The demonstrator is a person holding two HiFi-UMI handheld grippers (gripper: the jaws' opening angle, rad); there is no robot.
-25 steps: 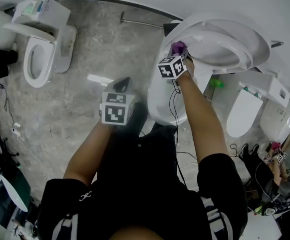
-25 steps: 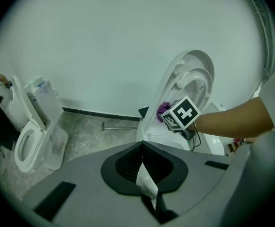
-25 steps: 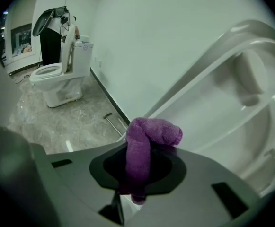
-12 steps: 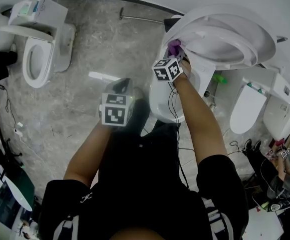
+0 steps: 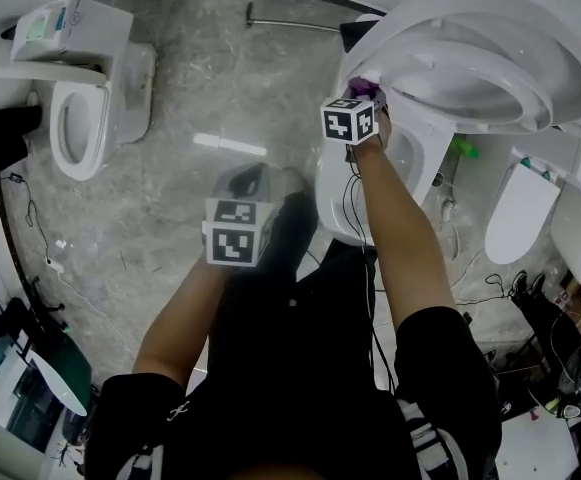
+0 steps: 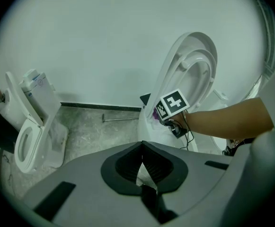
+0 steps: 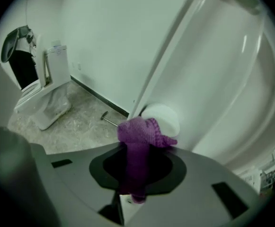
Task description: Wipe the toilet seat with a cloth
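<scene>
Right claw (image 5: 362,96), grasping the purple cloth (image 7: 142,130), has crept upward along the raised toilet seat's (image 5: 490,103) 9 o'clock rim, so wiping continues; left claw (image 6: 142,160) clenched, empty.

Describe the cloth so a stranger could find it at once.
Start at the toilet directly ahead of the person, its seat raised. At the seat's left side in the head view, the right gripper has its jaws shut on a small knitted cloth. Its purple colour sets it apart from the white seat beside it.
</scene>
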